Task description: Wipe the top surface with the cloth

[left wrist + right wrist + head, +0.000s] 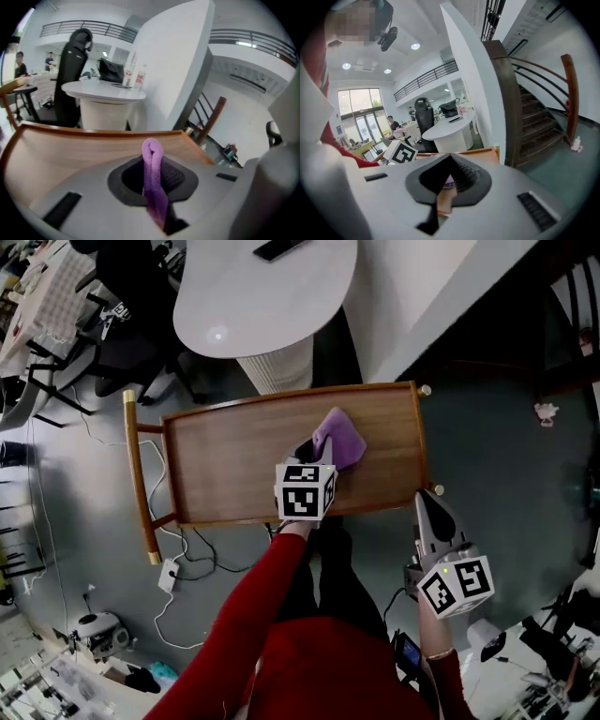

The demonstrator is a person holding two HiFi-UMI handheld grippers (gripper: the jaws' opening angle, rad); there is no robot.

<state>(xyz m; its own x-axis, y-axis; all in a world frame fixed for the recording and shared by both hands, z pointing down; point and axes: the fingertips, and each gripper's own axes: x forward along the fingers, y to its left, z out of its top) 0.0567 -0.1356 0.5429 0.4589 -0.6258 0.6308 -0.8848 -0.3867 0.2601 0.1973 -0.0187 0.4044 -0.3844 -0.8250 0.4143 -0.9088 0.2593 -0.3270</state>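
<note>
- Cloth (339,439), purple, pinched in the left gripper's (314,452) closed fingers, lies on the wooden surface (234,465) toward 2 o'clock.
- Right gripper (424,507), fingers closed and empty, waits at 4 o'clock.
- Wiping seems under way; the 9 o'clock half probably remains.

Wooden cart top (234,465), purple cloth (339,439) on it (right half)

Head view: left tongs (312,454) tips hidden under own marker cube (305,491); cloth (339,437) edge nearest them covered. Between right tongs (449,161), only a cloth sliver shows.
</note>
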